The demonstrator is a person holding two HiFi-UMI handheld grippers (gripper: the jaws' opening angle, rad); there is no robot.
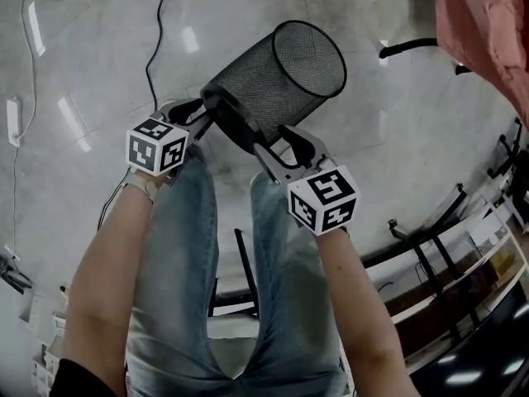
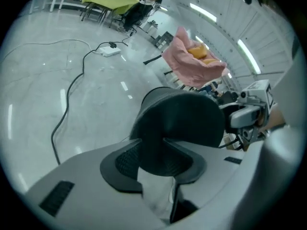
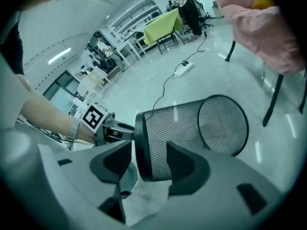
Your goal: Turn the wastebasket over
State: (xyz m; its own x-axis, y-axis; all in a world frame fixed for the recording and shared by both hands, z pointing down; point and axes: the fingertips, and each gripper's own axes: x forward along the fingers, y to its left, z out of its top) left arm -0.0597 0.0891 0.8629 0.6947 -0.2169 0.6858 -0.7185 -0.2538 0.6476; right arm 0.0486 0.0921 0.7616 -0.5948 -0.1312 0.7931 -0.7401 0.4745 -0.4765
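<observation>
The left gripper (image 1: 204, 110) and right gripper (image 1: 273, 139) each clamp, jaws partly closed, on the bottom rim of the wastebasket (image 1: 277, 73), held sideways with its mouth beyond the fingertips.

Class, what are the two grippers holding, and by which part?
The left gripper and the right gripper both hold the black mesh wastebasket by its closed base end, with the open mouth pointing away.
</observation>
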